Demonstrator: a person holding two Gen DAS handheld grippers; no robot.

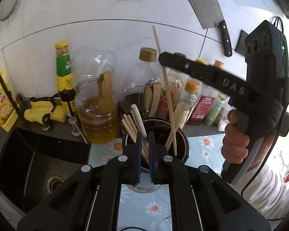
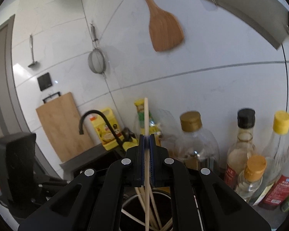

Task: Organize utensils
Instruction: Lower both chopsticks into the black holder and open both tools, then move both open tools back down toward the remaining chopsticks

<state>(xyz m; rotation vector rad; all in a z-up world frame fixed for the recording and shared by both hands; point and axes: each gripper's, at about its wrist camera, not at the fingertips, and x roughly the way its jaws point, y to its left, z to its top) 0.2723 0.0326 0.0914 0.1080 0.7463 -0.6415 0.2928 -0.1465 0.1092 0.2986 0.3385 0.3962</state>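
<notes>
Sink [image 1: 25,165]: one dark basin at the left of the counter, with a black faucet [image 1: 2,84] arching over it.
Floral mat [image 1: 206,144]: one pale blue cloth printed with daisies, lying under the holder.
Right gripper [image 2: 146,140]: jaws nearly together, pinching a single chopstick [image 2: 146,119] between the blue pads [image 2: 143,154]; the stick stands almost upright, its upper end above the fingers and its lower end down in the holder. In the left wrist view the same gripper [image 1: 162,57] comes in from the right in the person's hand [image 1: 235,140], clamping the chopstick [image 1: 164,80] partway along its length.
Left gripper [image 1: 144,148]: jaws narrowly parted, poised at the holder's near rim; a white-handled utensil [image 1: 139,121] stands between the pads [image 1: 138,154], contact cannot be told.
Cleaver [image 1: 206,5]: one, hanging on the tiled wall.
Wooden spatula [image 2: 163,28]: one, hanging on the wall; a mesh strainer [image 2: 96,61] hangs left of it.
Cutting board [image 2: 63,127]: one, leaning against the wall behind the sink.
Condiment bottles [image 1: 98,100]: at least eight, crowded along the wall behind the holder.
Utensil holder [image 1: 183,146]: one dark cylindrical pot on the mat.
Loose chopsticks [image 1: 131,129]: several, exact count unclear, leaning on the holder's rim.
</notes>
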